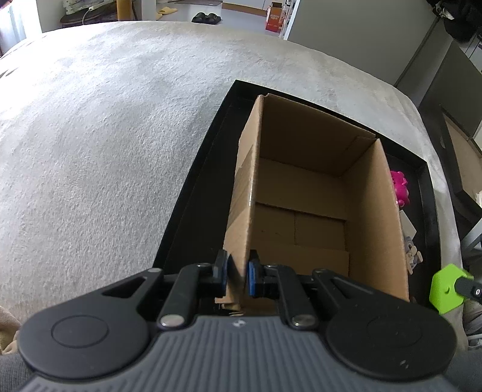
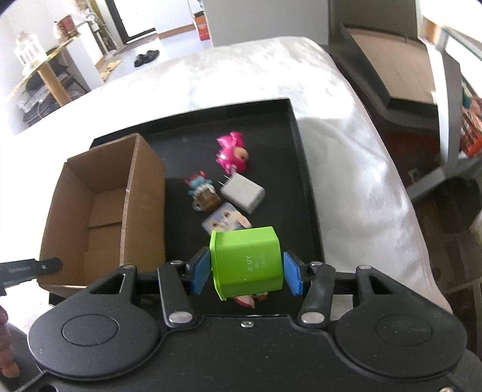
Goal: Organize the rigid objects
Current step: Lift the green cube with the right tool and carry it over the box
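Note:
An open, empty cardboard box [image 1: 304, 193] stands in a black tray [image 1: 192, 193] on a pale blanket. My left gripper [image 1: 236, 274] is shut on the box's near left wall. My right gripper [image 2: 246, 273] is shut on a green plastic cube [image 2: 247, 262] and holds it above the tray [image 2: 298, 169], right of the box [image 2: 99, 205]. The cube also shows at the right edge of the left wrist view [image 1: 447, 286]. On the tray lie a pink figure [image 2: 232, 153], a white charger plug [image 2: 243, 193], a small blue-haired figure [image 2: 203, 193] and a picture block [image 2: 226, 221].
The blanket [image 1: 105, 135] spreads wide to the left of the tray. A dark cabinet with a framed board [image 2: 388, 66] stands beyond the bed's right edge. Slippers [image 1: 206, 18] and shelves sit on the floor far behind.

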A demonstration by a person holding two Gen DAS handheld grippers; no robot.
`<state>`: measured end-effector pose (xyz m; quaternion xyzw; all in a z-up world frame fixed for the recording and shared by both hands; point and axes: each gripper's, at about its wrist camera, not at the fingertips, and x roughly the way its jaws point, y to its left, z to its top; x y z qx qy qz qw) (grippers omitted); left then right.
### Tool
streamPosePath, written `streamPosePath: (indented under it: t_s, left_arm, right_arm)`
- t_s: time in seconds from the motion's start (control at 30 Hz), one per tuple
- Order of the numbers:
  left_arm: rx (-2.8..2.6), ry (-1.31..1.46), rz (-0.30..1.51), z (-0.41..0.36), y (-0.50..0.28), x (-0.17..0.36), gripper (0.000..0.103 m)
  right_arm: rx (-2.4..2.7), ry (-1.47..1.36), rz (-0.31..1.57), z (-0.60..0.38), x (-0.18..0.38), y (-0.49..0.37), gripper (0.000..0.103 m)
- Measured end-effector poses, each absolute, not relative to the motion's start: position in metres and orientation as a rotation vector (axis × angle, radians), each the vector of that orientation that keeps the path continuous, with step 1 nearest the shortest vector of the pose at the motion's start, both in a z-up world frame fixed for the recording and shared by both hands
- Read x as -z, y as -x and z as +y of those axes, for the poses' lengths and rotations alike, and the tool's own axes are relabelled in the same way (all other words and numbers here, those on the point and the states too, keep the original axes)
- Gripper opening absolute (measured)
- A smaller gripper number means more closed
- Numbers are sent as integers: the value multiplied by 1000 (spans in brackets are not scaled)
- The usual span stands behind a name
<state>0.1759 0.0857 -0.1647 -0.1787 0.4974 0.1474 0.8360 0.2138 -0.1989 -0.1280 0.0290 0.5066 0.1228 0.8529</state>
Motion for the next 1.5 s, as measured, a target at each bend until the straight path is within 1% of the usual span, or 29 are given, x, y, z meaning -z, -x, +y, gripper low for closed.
streamPosePath:
  t_s: [0.63, 1.0, 1.5]
  left_arm:
    - [-319, 402, 1010, 88, -172, 161, 13]
    - [-315, 444, 998, 93, -170, 164, 13]
    - [-297, 498, 978, 100, -169, 167, 14]
  right_arm:
    - [-398, -7, 946, -126, 81, -222, 51]
    - [-484, 29, 936, -73, 77, -222, 51]
    - [-545, 75, 959, -27, 81, -225, 51]
